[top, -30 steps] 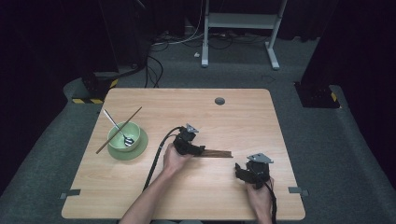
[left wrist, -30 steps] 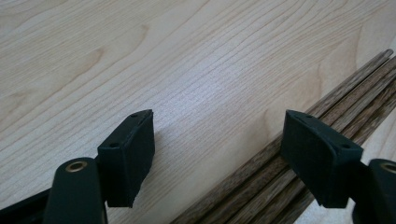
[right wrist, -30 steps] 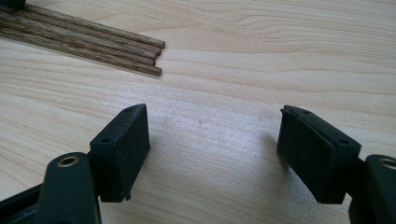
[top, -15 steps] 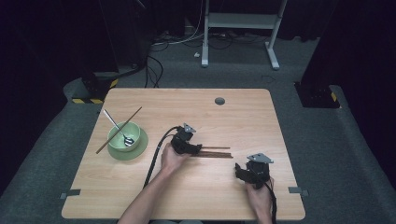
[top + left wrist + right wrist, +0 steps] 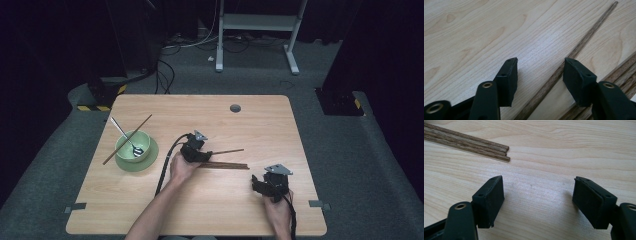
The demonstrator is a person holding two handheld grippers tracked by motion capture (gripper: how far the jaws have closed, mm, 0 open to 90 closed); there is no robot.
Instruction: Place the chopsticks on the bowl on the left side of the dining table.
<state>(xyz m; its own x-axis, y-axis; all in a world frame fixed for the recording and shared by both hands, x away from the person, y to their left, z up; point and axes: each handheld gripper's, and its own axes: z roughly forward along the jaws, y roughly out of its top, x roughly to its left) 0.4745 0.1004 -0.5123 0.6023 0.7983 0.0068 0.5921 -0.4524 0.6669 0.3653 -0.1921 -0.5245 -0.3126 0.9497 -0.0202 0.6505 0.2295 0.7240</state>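
Wooden table [image 5: 150, 200] | left hand-held gripper [image 5: 540, 72] low, jaws closing around chopstick [image 5: 574, 52], untouched | right hand-held gripper [image 5: 537, 195] apart

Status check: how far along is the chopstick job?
Done: one chopstick already leans across the green bowl, beside the spoon. In hand: the left claw has just been closing around a single chopstick, pads not yet pressing. Left: the bundle on the table; the right claw waits open.

Your left gripper [image 5: 200, 152] straddles one wooden chopstick [image 5: 227, 151] beside the chopstick bundle [image 5: 227, 165], right of the green bowl [image 5: 132, 146].
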